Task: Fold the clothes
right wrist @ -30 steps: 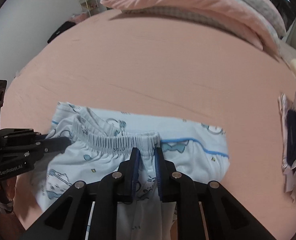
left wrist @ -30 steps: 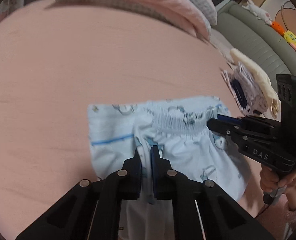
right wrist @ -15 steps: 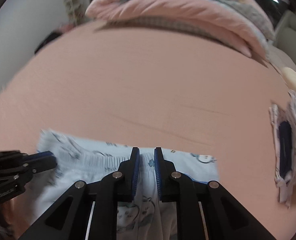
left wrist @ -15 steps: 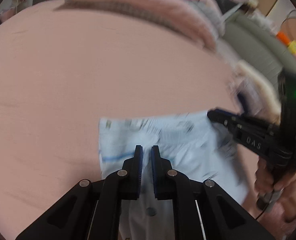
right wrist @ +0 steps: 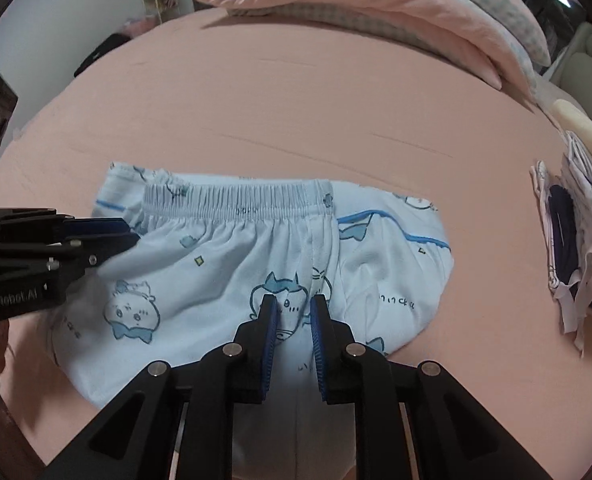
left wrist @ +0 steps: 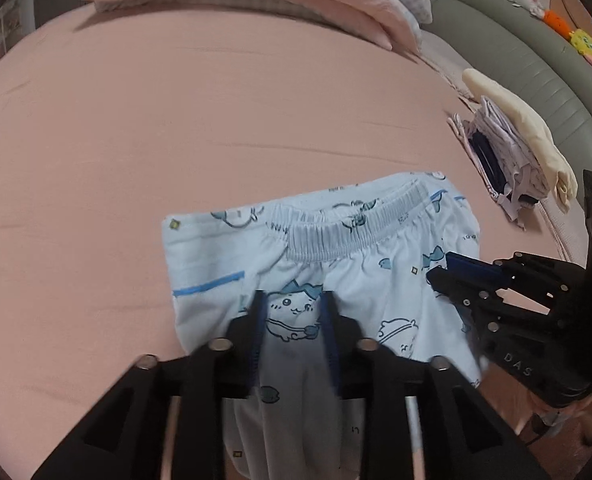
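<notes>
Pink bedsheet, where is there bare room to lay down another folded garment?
The pink bedsheet lies bare between the light blue printed shorts and the pillow pile. The right edge is crowded by a stack of folded clothes.

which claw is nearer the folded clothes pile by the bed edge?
Right. The right claw sits at the side of the blue pants that faces the folded pile; the left claw hangs over the pants' middle, farther off.

Two close, downward-tilted views, shared bed [left wrist: 143, 128]
</notes>
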`<action>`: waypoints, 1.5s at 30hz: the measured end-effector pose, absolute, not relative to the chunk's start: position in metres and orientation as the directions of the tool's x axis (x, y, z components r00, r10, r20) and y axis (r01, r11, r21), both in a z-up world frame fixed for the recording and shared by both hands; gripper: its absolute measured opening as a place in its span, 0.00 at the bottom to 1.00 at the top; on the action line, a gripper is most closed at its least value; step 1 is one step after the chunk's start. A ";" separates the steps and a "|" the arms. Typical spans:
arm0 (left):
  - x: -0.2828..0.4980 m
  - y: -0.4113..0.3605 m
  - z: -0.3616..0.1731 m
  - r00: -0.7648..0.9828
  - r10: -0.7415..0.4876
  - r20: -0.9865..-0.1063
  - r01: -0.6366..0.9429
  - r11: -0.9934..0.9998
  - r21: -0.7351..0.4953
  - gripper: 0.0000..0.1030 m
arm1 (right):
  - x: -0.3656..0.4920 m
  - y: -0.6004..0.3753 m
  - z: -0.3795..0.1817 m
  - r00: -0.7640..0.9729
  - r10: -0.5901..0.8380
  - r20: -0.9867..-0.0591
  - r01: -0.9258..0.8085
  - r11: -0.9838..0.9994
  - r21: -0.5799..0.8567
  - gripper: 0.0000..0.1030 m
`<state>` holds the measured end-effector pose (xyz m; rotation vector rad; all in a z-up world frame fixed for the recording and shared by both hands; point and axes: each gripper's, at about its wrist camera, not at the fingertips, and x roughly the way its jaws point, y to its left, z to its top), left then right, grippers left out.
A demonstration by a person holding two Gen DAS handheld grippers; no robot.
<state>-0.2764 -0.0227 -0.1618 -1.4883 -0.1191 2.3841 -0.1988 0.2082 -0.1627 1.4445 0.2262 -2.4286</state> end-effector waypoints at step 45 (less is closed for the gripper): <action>-0.231 -0.030 -0.149 -0.576 0.335 -0.746 -0.177 -0.942 -0.286 0.23 | -0.172 0.256 -0.138 -0.539 -0.201 -0.818 0.171 -0.977 0.128 0.22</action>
